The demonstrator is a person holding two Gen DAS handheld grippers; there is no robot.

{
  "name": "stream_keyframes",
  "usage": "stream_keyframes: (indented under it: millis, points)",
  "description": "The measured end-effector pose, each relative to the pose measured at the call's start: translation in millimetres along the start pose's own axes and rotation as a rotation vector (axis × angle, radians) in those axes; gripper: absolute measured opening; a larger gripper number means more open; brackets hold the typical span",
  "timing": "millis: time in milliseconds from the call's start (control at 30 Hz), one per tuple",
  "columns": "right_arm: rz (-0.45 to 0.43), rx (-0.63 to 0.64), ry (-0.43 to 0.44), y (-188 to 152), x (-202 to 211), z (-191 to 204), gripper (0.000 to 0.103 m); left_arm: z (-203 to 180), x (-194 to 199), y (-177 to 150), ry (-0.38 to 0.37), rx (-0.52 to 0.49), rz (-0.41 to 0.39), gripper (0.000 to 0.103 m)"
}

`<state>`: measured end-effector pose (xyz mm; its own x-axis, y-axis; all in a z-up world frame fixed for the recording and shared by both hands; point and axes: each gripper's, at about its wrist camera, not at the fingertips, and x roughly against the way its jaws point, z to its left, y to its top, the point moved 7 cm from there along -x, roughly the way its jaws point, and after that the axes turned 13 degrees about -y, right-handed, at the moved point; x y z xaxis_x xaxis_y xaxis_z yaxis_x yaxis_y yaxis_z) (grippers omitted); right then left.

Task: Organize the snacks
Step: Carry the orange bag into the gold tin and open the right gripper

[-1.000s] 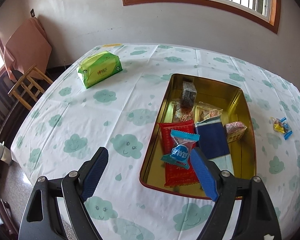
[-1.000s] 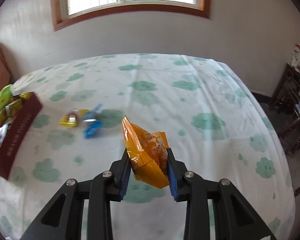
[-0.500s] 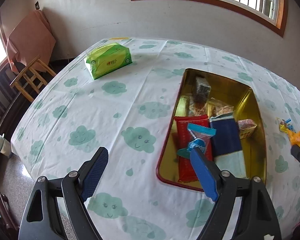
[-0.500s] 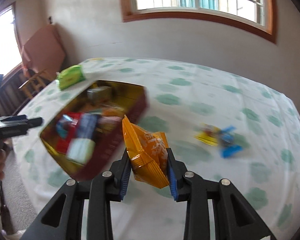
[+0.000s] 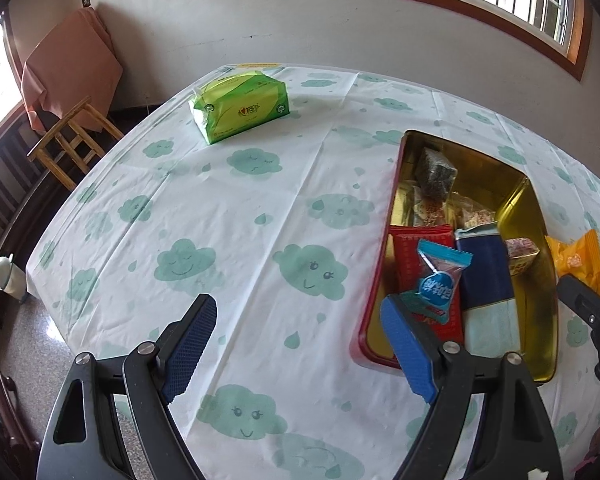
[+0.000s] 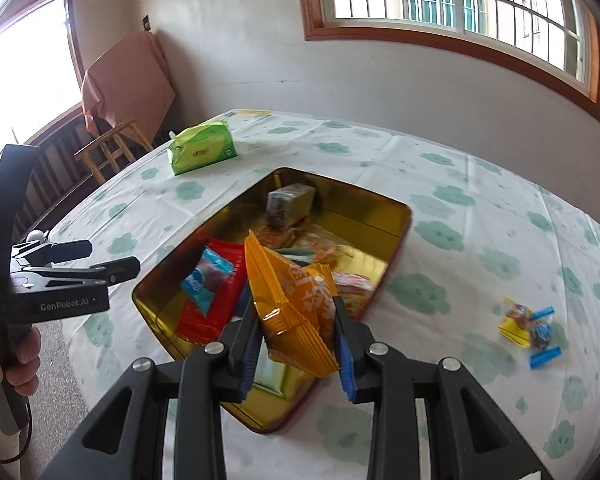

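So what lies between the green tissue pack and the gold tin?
Nothing: in the left wrist view, only bare cloud-print tablecloth runs from the green tissue pack to the gold tin. The right wrist view shows the same.

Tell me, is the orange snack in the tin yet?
Not yet. The right gripper holds the orange snack above the tin, not resting inside.

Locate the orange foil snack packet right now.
Clamped in the right gripper, the orange foil snack packet hangs over the gold tin's near end; left wrist view shows it at right edge.
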<state>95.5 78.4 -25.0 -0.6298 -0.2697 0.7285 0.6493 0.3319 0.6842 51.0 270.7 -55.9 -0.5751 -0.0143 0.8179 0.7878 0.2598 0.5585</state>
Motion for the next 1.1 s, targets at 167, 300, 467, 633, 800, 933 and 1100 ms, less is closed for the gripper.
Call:
stream_keyframes:
  millis: [167,300,467,633,800,933,1100]
  points:
    - [0.007,0.021,0.000,3.2,-6.1,9.6,0.033,8.1,-0.5,-1.0,0.005,0.018,0.003,0.082]
    - [0.023,0.020,-0.007,3.2,-13.6,12.8,0.033,12.5,-0.2,-1.1,0.009,0.025,0.005,0.082]
    - [0.036,0.025,-0.007,2.9,-19.7,17.3,0.033,14.1,0.3,-1.3,0.013,0.025,0.005,0.082]
    - [0.048,0.028,-0.010,1.9,-25.7,21.1,0.033,14.1,-0.7,-1.2,0.011,0.016,0.006,0.082]
    - [0.060,0.025,-0.016,0.0,-30.2,22.4,0.034,11.7,-1.4,-0.3,0.009,0.013,0.010,0.082]
    - [0.061,0.021,-0.016,-1.0,-31.3,22.5,0.034,7.6,-1.9,-0.1,0.004,-0.002,0.014,0.082]
    - [0.080,0.031,-0.009,-4.1,-35.0,24.8,0.034,0.2,-3.7,-0.2,-0.008,-0.026,0.022,0.082]
